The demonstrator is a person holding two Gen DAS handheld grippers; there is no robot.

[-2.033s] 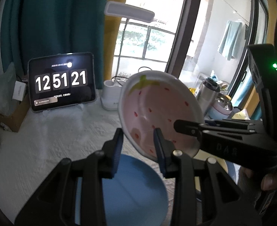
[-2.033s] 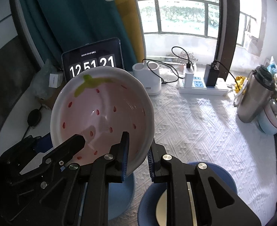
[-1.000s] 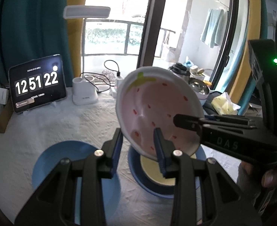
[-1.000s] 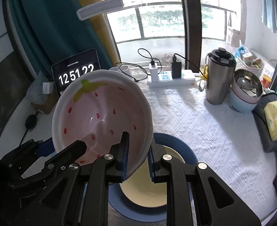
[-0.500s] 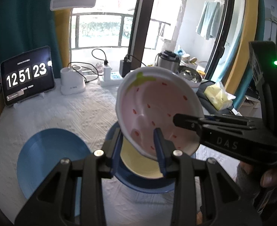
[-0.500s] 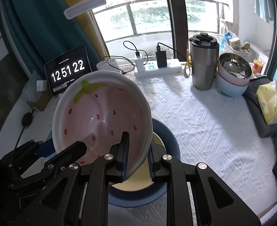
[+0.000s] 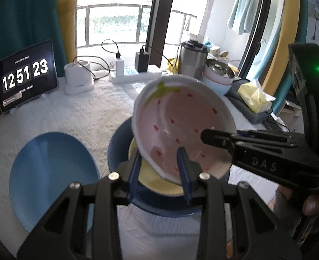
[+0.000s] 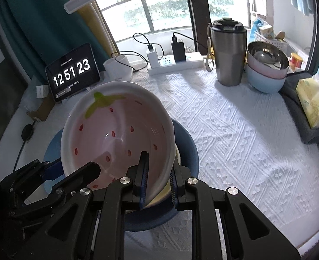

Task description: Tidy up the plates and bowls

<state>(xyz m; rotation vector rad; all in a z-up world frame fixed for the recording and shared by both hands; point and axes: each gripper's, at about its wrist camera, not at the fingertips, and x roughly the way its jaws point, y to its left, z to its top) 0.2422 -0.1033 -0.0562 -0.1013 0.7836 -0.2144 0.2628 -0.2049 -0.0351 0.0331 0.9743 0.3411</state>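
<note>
A pink strawberry bowl (image 7: 181, 125) with a white rim hangs tilted in the air, held by both grippers. My left gripper (image 7: 159, 173) is shut on its near rim, one finger inside and one outside. My right gripper (image 8: 158, 178) is shut on the bowl's (image 8: 116, 134) right rim; in the left wrist view its finger (image 7: 220, 138) reaches in from the right. Just below sits a dark blue bowl (image 7: 120, 149) with a yellow dish (image 7: 157, 184) inside. A flat light blue plate (image 7: 51, 173) lies on the white cloth to its left.
Along the back stand a tablet clock (image 7: 27, 75), a white lamp base (image 7: 79, 80), a power strip (image 8: 174, 62) and a steel tumbler (image 8: 228, 52). Stacked bowls (image 8: 265, 71) and a tissue pack (image 8: 313, 101) sit at the right. White cloth (image 8: 235, 140) lies right of the dark blue bowl.
Both grippers carried the strawberry bowl to the right and downward; it now hangs close over the dark blue bowl. The grips on the rim look unchanged.
</note>
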